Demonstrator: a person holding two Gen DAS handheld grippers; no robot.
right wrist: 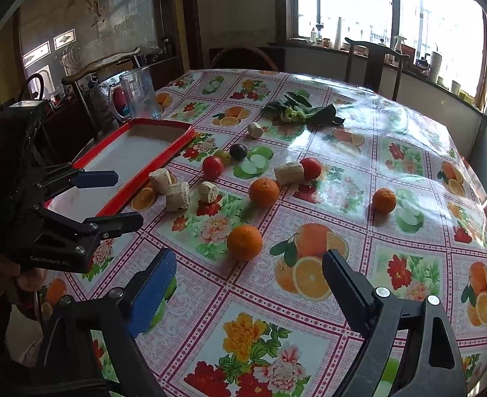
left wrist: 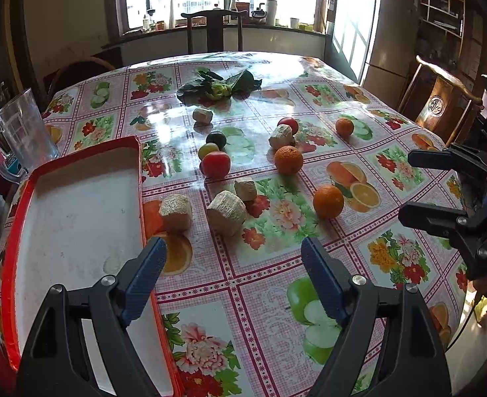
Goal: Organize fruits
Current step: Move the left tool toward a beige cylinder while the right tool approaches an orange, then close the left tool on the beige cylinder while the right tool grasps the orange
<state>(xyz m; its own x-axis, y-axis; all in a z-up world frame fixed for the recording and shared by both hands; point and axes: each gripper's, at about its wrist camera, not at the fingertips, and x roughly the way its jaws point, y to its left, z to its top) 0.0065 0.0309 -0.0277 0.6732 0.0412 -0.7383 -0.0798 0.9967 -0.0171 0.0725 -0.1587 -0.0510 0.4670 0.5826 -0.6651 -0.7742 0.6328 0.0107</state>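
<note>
We've got the left hand-held gripper [left wrist: 233, 258] hovering low over the surface [left wrist: 309, 66], fingers spread wide, nothing between them. Its left finger [left wrist: 144, 274] sits over the edge of the red tray [left wrist: 22, 205], whose white floor shows no fruit. The right hand-held gripper [right wrist: 248, 281] is spread wide too, gripping nothing, above the near edge of the floral cloth.

Fruit is all loose on the cloth. We count 3 oranges: nearest orange [right wrist: 244, 242] just ahead of the right gripper, middle orange [right wrist: 263, 192] further in, far orange [right wrist: 384, 200] off to the right, well apart from the rest. 2 red fruits: one red fruit [right wrist: 212, 166] near the tray's far corner, w/ a small green fruit [right wrist: 224, 156] and a dark fruit [right wrist: 238, 151] touching or nearly so behind it; the other red fruit [right wrist: 311, 168] sits right against a beige chunk [right wrist: 288, 172].

3 more beige chunks cluster beside the tray's long rim: chunk by the rim [right wrist: 160, 180], big chunk [right wrist: 178, 196], small chunk [right wrist: 208, 192]. A 5th chunk [right wrist: 255, 129] lies near the leafy greens [right wrist: 301, 109] at the far side. A clear pitcher [right wrist: 140, 92] stands behind the tray. Wooden chair [left wrist: 215, 29] at the far edge, by the window.
</note>
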